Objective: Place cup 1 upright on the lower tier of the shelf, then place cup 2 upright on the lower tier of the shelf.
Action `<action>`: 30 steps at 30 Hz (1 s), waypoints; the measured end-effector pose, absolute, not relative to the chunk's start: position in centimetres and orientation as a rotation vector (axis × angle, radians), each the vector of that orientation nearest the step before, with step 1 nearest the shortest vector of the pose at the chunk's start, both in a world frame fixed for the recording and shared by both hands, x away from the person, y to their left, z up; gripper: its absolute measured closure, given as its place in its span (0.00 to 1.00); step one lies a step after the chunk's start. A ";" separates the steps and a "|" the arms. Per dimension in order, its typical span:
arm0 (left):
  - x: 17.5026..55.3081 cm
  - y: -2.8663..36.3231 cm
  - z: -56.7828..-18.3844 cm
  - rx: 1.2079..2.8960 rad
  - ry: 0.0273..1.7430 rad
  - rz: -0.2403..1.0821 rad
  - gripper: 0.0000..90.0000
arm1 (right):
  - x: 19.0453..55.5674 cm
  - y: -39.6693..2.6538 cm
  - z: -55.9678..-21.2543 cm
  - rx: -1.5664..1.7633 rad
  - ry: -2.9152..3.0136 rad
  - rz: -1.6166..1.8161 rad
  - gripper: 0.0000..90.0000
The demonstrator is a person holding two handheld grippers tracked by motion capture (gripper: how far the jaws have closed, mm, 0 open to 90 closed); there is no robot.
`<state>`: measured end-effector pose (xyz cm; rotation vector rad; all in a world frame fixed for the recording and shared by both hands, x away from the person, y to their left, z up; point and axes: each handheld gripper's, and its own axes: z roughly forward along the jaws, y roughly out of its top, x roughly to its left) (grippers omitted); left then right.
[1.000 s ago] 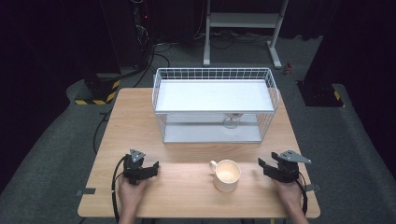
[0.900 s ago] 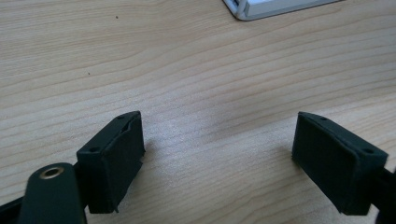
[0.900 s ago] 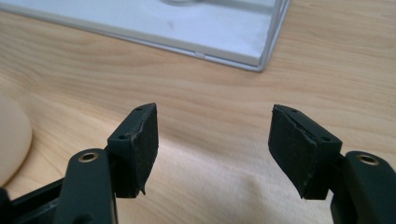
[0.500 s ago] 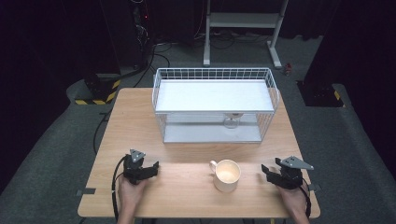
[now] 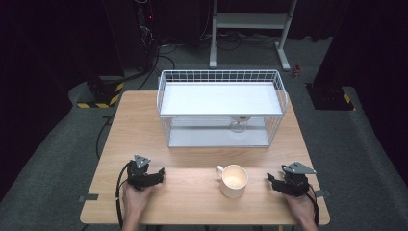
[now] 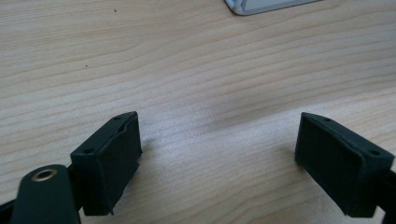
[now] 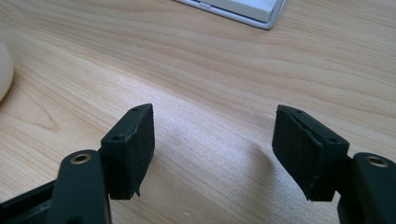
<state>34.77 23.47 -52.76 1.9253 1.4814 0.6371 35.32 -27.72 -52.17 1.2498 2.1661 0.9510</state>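
Note:
A cream mug (image 5: 234, 180) stands upright near the table's front edge, handle to the left. My left gripper (image 5: 161, 172) rests on the wood well to the mug's left and points toward it. Its jaws stand wide apart over bare table (image 6: 219, 126). My right gripper (image 5: 270, 179) lies to the mug's right and points left at it. Its jaws have just been opening, with only wood between them (image 7: 215, 116). The mug's side (image 7: 3, 70) shows at the left edge of the right gripper view.
A white wire rack (image 5: 221, 77) with a flat upper shelf takes up the back half of the table (image 5: 192, 192). A clear glass (image 5: 238, 125) stands under that shelf. The rack's base corner (image 7: 243, 9) lies ahead of the right gripper and also ahead of the left gripper (image 6: 261, 5).
The right gripper has drawn back a little toward the near edge of the table. The left gripper and the mug have stayed where they were.

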 end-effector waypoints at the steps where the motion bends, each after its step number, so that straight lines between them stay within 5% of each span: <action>1: 34.7 23.4 -52.7 1.930 1.480 0.632 0.17 | 35.4 -27.7 -52.2 1.243 2.172 0.936 0.33; 30: 32.2 19.8 -51.4 1.962 1.283 0.554 0.16 | 36.0 -27.8 -52.3 1.306 2.204 0.924 0.28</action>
